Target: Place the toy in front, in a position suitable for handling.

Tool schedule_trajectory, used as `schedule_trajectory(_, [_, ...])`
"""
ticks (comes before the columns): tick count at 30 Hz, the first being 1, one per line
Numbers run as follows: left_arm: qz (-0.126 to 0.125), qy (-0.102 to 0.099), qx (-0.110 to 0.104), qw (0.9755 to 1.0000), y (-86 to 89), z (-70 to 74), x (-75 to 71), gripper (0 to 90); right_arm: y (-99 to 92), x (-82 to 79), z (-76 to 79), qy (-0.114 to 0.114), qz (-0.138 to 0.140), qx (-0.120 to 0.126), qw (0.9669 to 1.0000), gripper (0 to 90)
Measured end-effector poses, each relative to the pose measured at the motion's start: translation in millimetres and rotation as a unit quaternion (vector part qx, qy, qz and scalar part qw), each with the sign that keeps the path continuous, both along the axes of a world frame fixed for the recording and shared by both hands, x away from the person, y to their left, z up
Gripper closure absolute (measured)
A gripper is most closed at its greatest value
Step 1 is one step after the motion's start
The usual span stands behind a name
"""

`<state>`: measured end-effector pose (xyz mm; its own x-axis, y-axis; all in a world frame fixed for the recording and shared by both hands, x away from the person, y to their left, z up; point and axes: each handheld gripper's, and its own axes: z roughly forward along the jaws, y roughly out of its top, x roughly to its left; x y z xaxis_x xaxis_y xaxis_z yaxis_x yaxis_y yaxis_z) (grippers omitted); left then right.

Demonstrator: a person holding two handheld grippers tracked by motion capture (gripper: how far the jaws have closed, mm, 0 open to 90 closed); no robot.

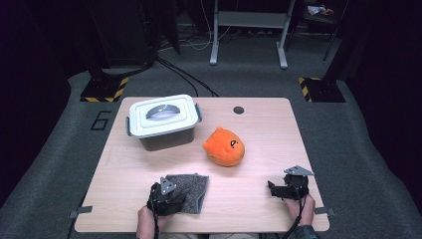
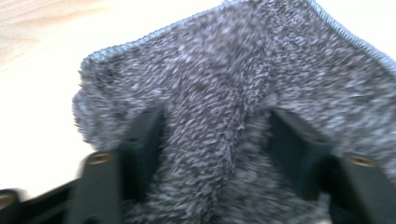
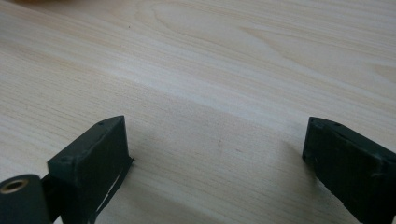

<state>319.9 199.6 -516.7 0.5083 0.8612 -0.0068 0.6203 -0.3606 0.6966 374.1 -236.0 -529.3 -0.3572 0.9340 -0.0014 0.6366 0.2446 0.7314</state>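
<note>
My left gripper (image 1: 171, 195) sits on the near left corner of the grey cloth (image 1: 191, 189), which lies flat on the table (image 1: 259, 149) near the front edge; in the left gripper view its jaws pinch a raised fold of the cloth (image 2: 219, 116) between them, pads pressed into the pile; my right gripper (image 1: 288, 190) rests well apart to the right, jaws spread wide over bare wood; the orange plush (image 1: 224, 146) and lidded box (image 1: 161, 121) lie beyond the cloth.

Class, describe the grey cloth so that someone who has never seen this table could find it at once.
Start at the wooden table, near edge. Left of centre, under the left gripper, lies the grey cloth. It alone is flat and fuzzy; its neighbours are a lidded box and an orange plush toy.
</note>
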Motion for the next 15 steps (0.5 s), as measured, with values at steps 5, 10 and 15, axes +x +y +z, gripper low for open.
schedule_trajectory(5, [-0.009, -0.006, -0.013, 0.9999, 3.2, -0.8, -1.2, 69.9, 0.1, 0.0, -0.1, -0.001, -0.001, 0.000, 1.0000, 6.1])
schedule_trajectory(10, [-0.023, -0.008, -0.013, 0.9996, 6.5, 0.9, -0.2, 76.0, -0.5, 0.1, 0.0, -0.001, 0.002, -0.003, 1.0000, 6.1])
schedule_trajectory(15, [-0.031, -0.006, -0.022, 0.9993, 7.3, 3.6, -1.6, 76.8, -0.1, 0.1, 0.0, 0.000, 0.000, -0.001, 1.0000, 6.1])
